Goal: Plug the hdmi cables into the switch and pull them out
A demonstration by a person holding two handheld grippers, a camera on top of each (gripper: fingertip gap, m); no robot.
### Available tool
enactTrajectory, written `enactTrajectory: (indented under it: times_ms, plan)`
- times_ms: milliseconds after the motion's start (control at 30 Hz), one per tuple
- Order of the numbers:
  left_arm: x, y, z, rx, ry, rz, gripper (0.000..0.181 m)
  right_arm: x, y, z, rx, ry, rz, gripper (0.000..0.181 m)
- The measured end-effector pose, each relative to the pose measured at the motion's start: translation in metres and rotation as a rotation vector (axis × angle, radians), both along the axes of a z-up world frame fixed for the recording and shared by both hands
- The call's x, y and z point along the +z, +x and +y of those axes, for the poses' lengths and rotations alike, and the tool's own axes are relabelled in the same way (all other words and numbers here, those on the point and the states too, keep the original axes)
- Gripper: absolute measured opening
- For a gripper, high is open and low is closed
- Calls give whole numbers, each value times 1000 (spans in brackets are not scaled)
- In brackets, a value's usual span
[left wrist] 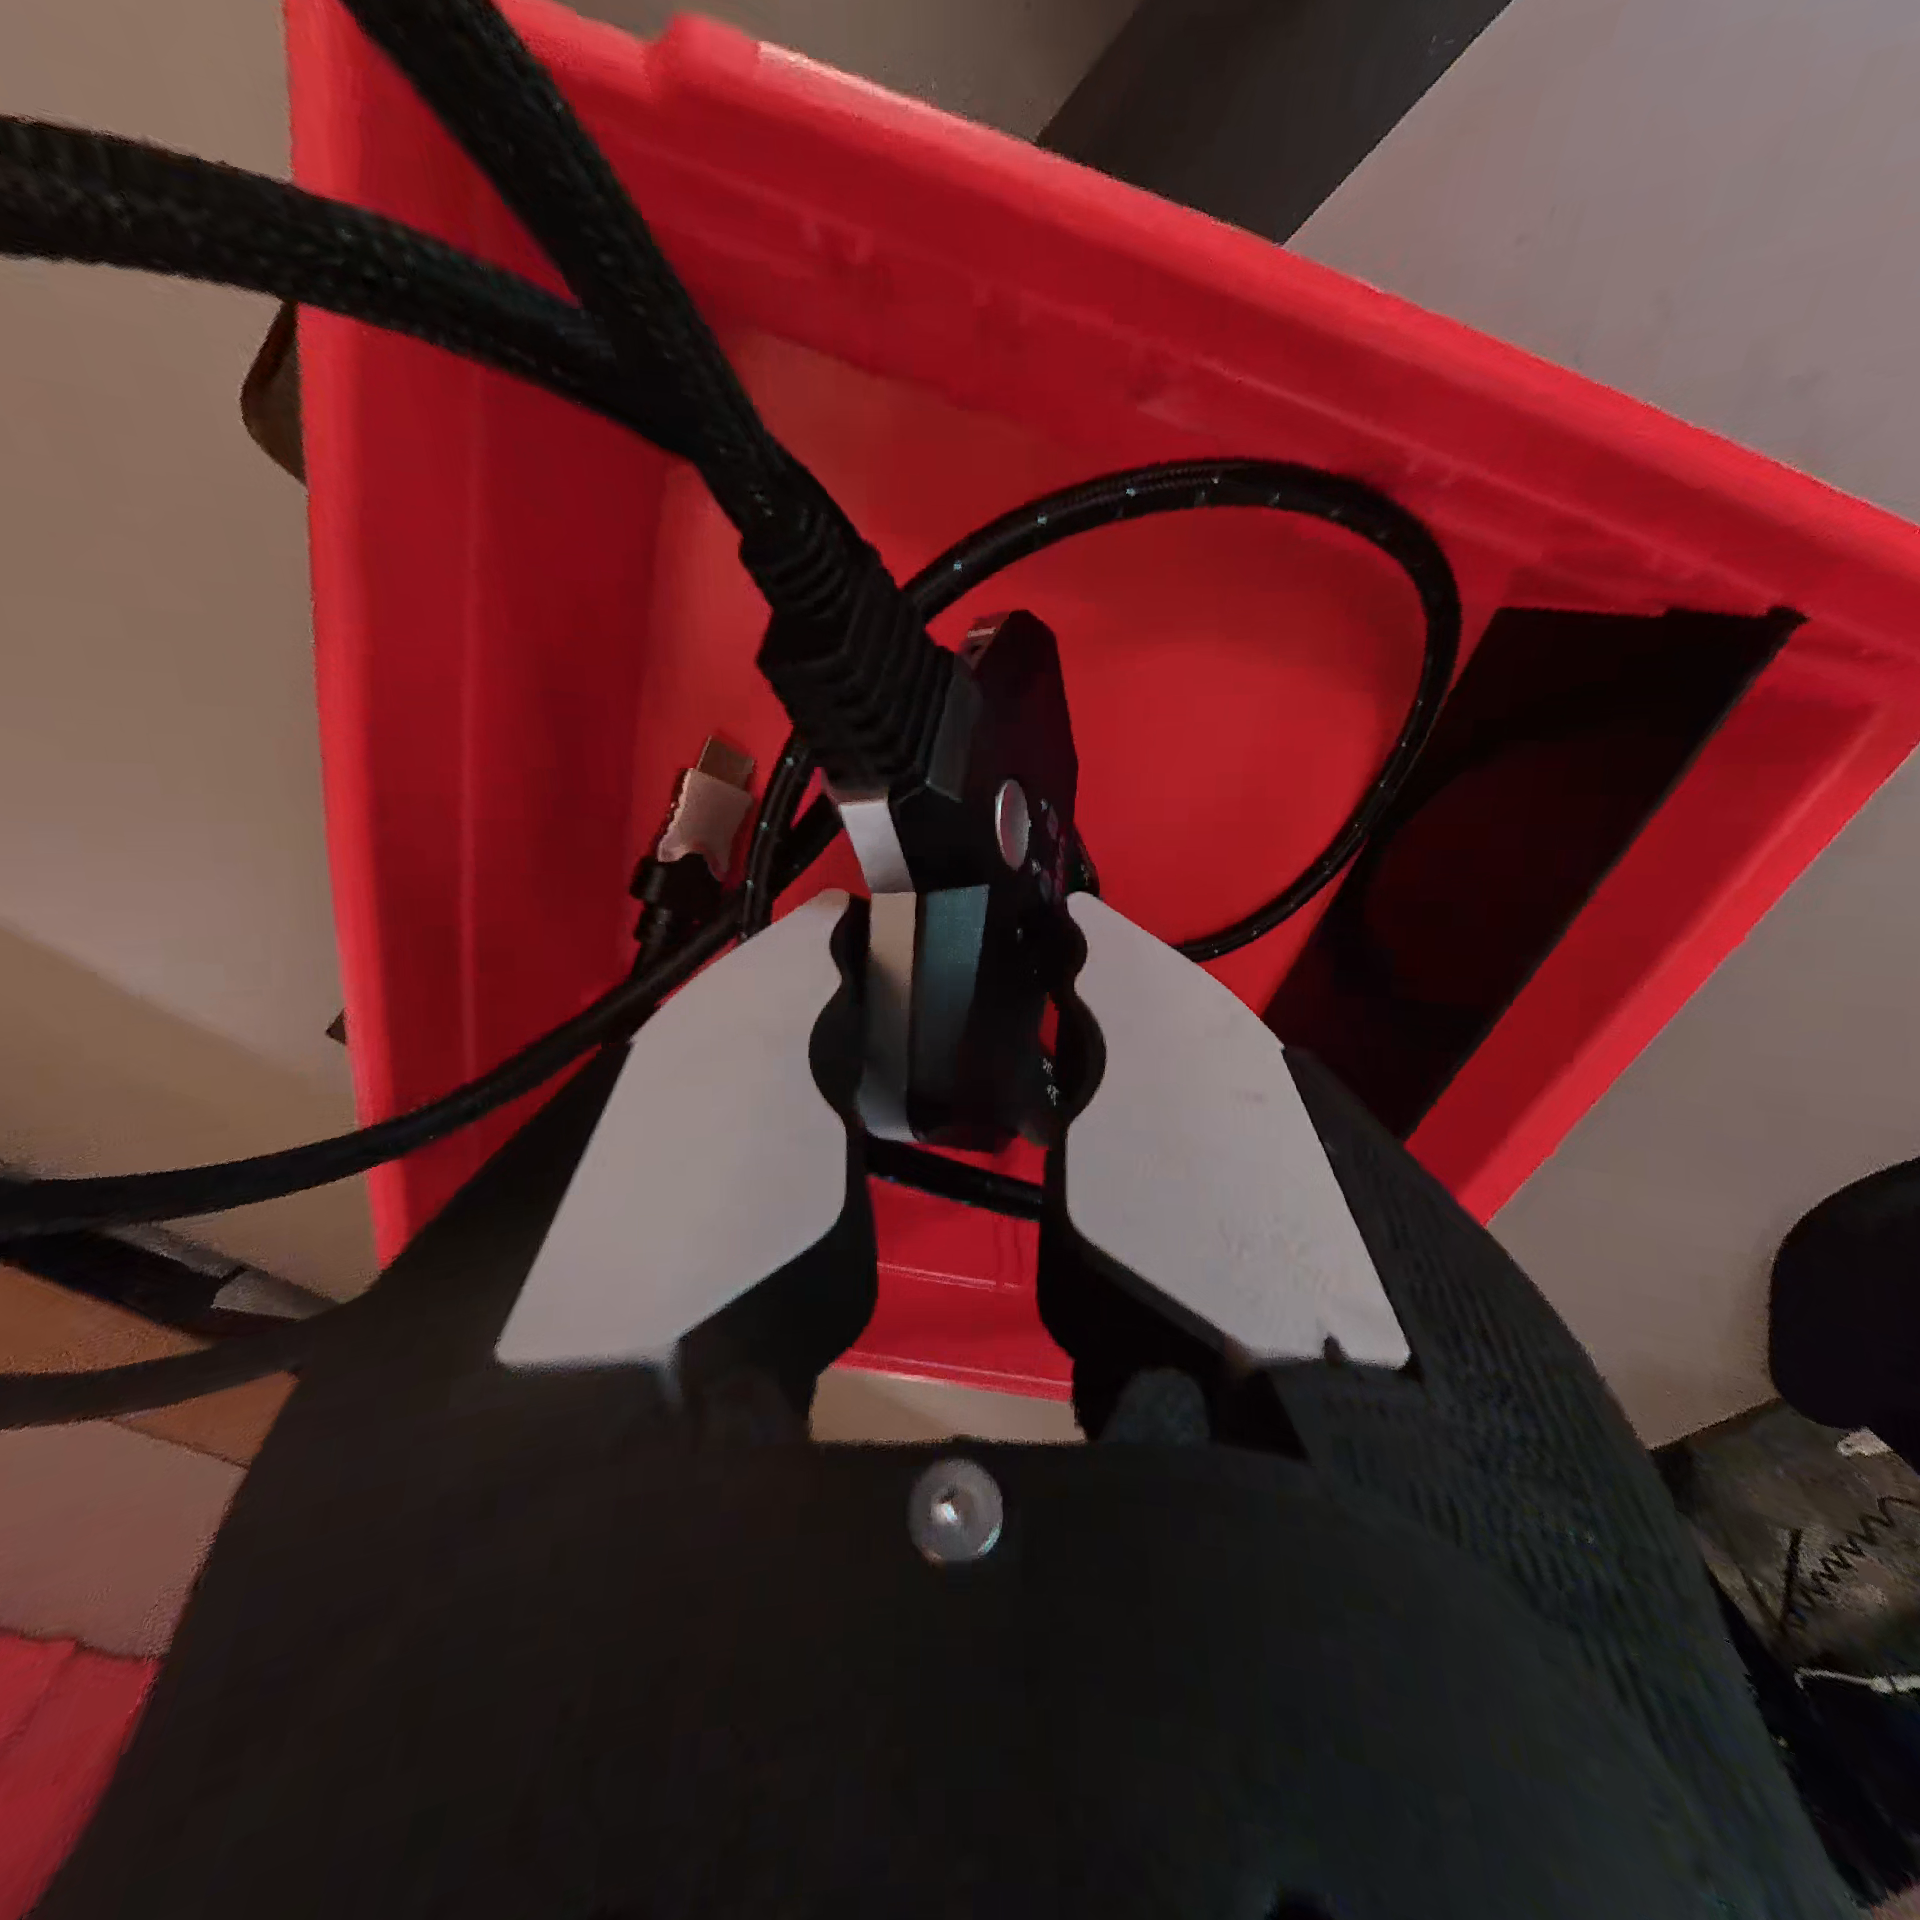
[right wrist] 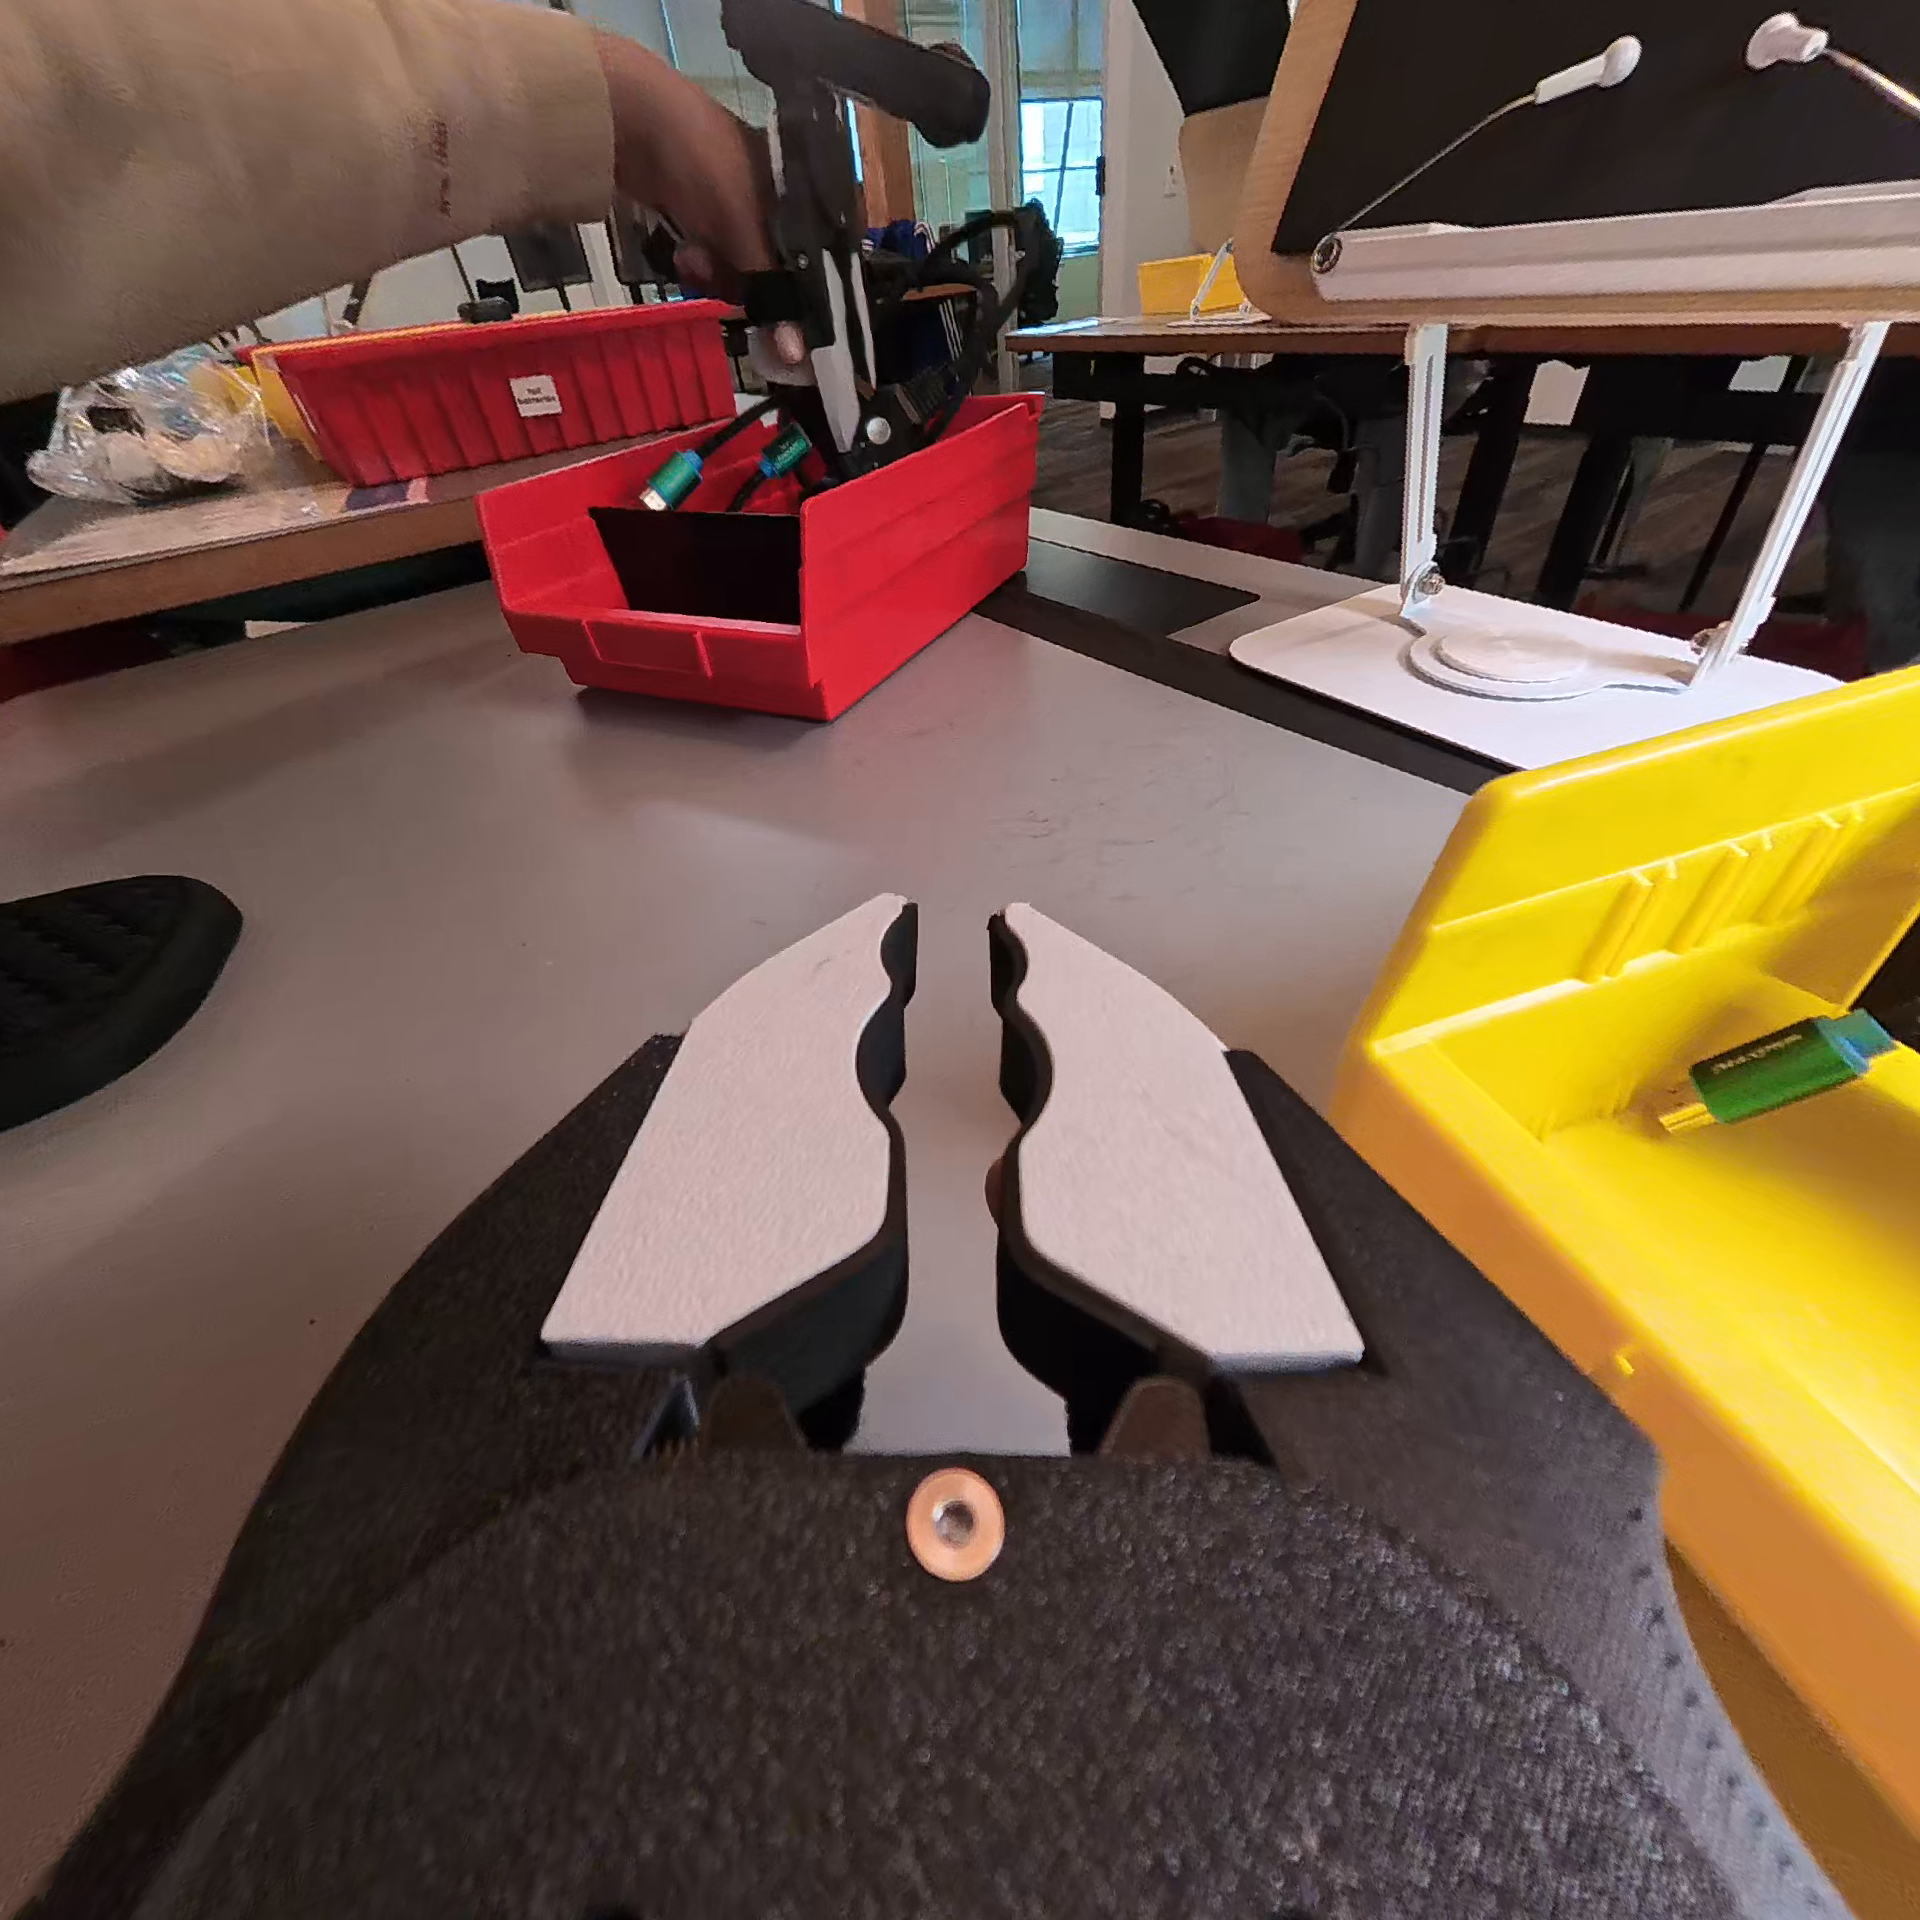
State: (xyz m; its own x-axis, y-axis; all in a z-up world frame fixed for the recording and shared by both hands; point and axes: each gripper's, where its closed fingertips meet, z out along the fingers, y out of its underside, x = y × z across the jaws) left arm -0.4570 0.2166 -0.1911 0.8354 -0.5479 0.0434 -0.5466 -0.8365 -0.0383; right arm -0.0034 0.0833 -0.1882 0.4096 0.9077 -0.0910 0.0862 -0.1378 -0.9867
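Left wrist view: left claw (left wrist: 961, 925) grips switch (left wrist: 987, 935) (cable (left wrist: 665, 343) attached).

On the desk (right wrist: 623, 935) a bin (right wrist: 883, 582) stands ahead, with cables (right wrist: 727, 457) in it; a second bin (right wrist: 1558, 1195) sits near on the right, holding an adapter (right wrist: 1777, 1070). Behind that bin stands a stand (right wrist: 1507, 665). The switch (left wrist: 987, 914) hangs over the far bin's inside.

A yellow bin (right wrist: 1621, 1174) sits on the grey worktop (right wrist: 520, 852); a white stand (right wrist: 1507, 665) beyond it; a ribbed red bin (right wrist: 488, 395) farther back.
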Motion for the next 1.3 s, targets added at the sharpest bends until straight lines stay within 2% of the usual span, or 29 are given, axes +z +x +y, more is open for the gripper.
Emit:
enactTrajectory:
  times_ms: [33, 133, 233, 433, 567, 667, 800, 933, 1033, 1133, 1200, 1300]
  plan:
    - [0, 1, -1, -2, -10, -3, 33, 0, 0, 0, 3, -4, 2, 13]
    - [11, 7, -5, -36, 8, -33, 29, -1, 0, 0, 8, -15, 2, 13]
    - [40, 8, -9, -56, 106, -51, 26, 1, 0, -1, 14, -19, 10, 13]
    - [130, 33, -26, -106, 434, -101, 23, 6, -5, -8, 35, -8, 21, 12]
    - [177, 56, -51, -123, 553, -127, 23, 11, -9, -14, 43, 0, 33, 12]
    - [215, 83, -68, -126, 669, -224, 22, 23, -14, -16, 46, 28, 46, 12]
    - [261, 126, -91, -173, 817, -382, 22, 59, -28, -22, 75, 82, 99, 12]
    - [298, 181, -113, -198, 977, -617, 23, 134, -41, -32, 74, 235, 186, 11]
    - [310, 224, -127, -191, 1090, -849, 22, 185, -50, -37, 49, 265, 215, 9]
    - [302, 268, -137, -177, 1131, -1087, 22, 216, -63, -46, 71, 225, 207, 13]
    - [289, 294, -140, -147, 1130, -1234, 22, 218, -70, -49, 75, 169, 195, 15]
    - [270, 326, -141, -79, 1110, -1444, 22, 198, -77, -41, 50, 118, 188, 23]
